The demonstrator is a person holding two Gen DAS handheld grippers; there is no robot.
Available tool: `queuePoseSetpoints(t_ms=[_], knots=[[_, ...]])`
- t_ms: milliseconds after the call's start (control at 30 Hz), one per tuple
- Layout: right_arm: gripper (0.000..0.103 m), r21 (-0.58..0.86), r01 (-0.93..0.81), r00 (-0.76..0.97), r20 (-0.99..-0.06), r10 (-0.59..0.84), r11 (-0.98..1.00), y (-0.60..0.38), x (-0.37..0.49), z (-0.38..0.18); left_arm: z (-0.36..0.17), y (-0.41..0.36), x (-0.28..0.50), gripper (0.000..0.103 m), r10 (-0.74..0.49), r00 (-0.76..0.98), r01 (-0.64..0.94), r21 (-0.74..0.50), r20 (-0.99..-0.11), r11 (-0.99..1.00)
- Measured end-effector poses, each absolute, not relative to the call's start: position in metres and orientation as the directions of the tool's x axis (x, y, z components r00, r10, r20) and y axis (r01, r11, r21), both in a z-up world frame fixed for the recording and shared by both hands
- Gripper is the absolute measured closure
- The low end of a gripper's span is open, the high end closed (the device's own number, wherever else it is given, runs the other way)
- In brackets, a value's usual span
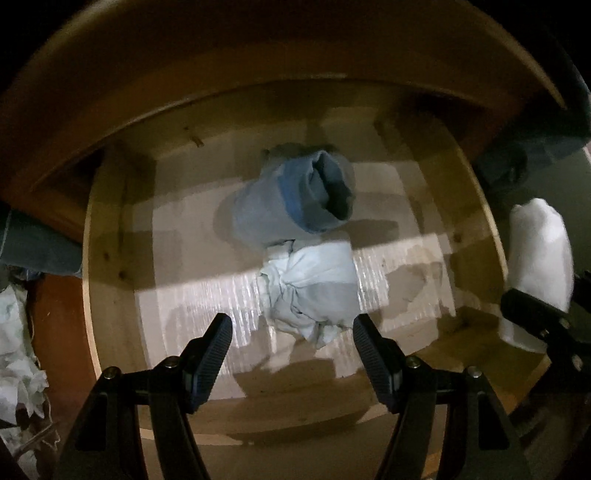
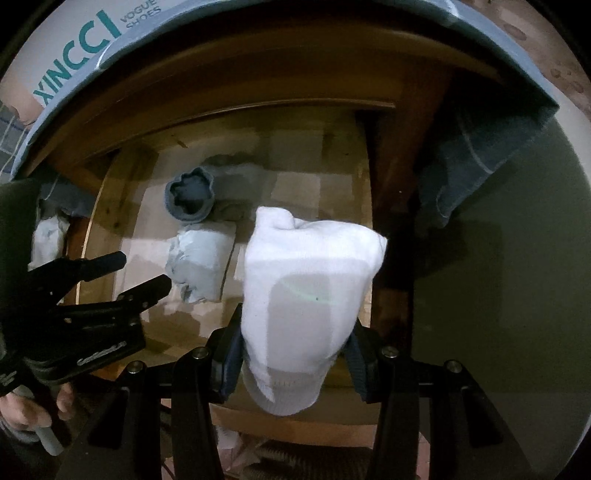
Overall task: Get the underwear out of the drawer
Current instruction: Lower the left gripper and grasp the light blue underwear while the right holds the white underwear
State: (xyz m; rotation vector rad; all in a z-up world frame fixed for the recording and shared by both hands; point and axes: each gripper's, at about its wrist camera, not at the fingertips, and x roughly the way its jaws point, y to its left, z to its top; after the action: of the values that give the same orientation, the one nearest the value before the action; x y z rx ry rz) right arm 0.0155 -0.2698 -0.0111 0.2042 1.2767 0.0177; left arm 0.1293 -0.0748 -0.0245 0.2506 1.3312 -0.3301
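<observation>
Underwear lies in the middle of the open wooden drawer: a pale crumpled bundle nearer the front and a blue-grey rolled piece just behind it, the two touching, both on a whitish liner that is lit in a band across the floor of the drawer. A white rolled garment is already lifted clear, above the drawer's right part. Dark wood of the cabinet frames the drawer, and the room around it is dim. Only the right wrist view shows a grey shoe box with teal lettering on top of the cabinet, a dark cloth hanging at the right, and a bare hand gripping the left tool's handle. Only the left wrist view shows crumpled white fabric outside the drawer at left. The left gripper hangs over the pale bundle with its jaws wide apart and nothing between them. The right gripper is clamped on the white garment.
</observation>
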Motion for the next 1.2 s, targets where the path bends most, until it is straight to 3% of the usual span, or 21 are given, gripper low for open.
queuePoseSetpoints(t_ms=[900, 1200], knots=[[0.059, 0.219, 0.114, 0.292, -0.940, 0.178, 0.969, -0.269, 0.012, -0.014, -0.067, -0.106, 0.175, 0.033, 0.024, 0.021, 0.323, 0.030, -0.999, 0.946], [0.059, 0.238, 0.111, 0.282, -0.938, 0.199, 0.965, -0.269, 0.013, -0.015, -0.087, -0.099, 0.188, 0.033, 0.010, -0.084, 0.293, -0.015, -0.996, 0.956]])
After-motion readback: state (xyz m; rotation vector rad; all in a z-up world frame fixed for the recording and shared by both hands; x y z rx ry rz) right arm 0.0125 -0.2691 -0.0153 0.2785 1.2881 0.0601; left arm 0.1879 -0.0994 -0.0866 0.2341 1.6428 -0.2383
